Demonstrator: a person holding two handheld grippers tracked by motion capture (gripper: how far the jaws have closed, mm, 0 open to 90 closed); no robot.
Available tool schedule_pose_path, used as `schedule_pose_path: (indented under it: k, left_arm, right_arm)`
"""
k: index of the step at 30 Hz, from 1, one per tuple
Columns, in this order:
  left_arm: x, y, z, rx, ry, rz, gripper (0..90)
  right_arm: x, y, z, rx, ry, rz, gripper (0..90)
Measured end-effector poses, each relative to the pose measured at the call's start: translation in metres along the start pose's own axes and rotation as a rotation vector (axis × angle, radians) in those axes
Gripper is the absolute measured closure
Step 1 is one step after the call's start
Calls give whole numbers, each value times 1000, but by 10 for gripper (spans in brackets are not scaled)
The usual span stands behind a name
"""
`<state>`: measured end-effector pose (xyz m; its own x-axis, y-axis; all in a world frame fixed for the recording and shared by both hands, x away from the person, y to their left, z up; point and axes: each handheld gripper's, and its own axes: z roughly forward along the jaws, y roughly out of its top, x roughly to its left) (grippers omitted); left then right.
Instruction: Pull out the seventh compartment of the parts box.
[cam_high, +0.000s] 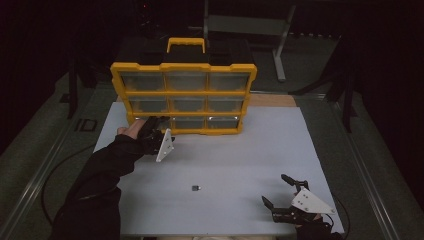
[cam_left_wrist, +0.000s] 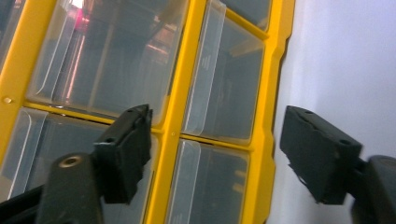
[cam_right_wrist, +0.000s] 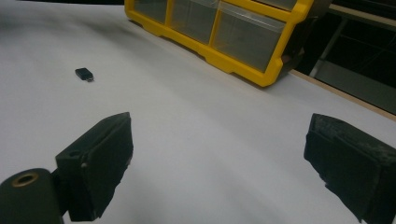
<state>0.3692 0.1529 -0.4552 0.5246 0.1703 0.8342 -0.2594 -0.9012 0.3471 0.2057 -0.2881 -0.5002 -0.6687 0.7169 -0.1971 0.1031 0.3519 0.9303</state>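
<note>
the left gripper (cam_high: 159, 121) is reaching up against the bottom-left drawer (cam_high: 148, 121) of the yellow organizer (cam_high: 184, 93), which is standing upright at the far edge of the white counter (cam_high: 225, 160) with its clear drawer fronts facing the person, so every drawer can be reached head-on. in the left gripper view the jaws are standing apart, straddling a drawer (cam_left_wrist: 217, 74) and the yellow frame beside it, with the pads not yet pressing on anything; the gripper is open, and it looks to be lining up on a drawer's front lip so the drawer can be drawn out. which exact edge it is aiming for is hard to tell. the hand is coming in low and level, probably because the drawers slide straight out toward the person. the right gripper (cam_high: 279, 194) is waiting near the counter's near right corner, jaws wide open and holding nothing, well apart from the organizer and out of the way. a small dark object (cam_high: 196, 188) is lying alone in the middle of the counter, between the two grippers, likely the piece meant to go into a drawer once one is open.
</note>
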Motion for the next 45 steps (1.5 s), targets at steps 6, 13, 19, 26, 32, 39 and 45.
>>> schedule_pose_path:
  k: [6,13,19,26,32,39,45]
  left_arm:
    - [-3,-3,5,21,45,19,330]
    - [-5,-8,12,51,80,20,432]
    - [-8,-8,19,82,102,16,476]
    - [-10,-10,24,124,114,47,525]
    - [-9,-12,28,162,126,50,544]
    - [-8,-11,34,197,126,69,571]
    - [-9,-10,37,218,117,95,615]
  right_arm:
    - [0,0,0,-1,0,0,82]
    - [0,0,0,-2,3,-1,82]
    - [0,0,0,-3,3,-2,82]
    - [0,0,-1,-2,3,-2,83]
    - [0,0,-1,-2,3,-2,82]
    - [0,0,0,-3,3,-1,82]
    - [0,0,0,-2,4,2,82]
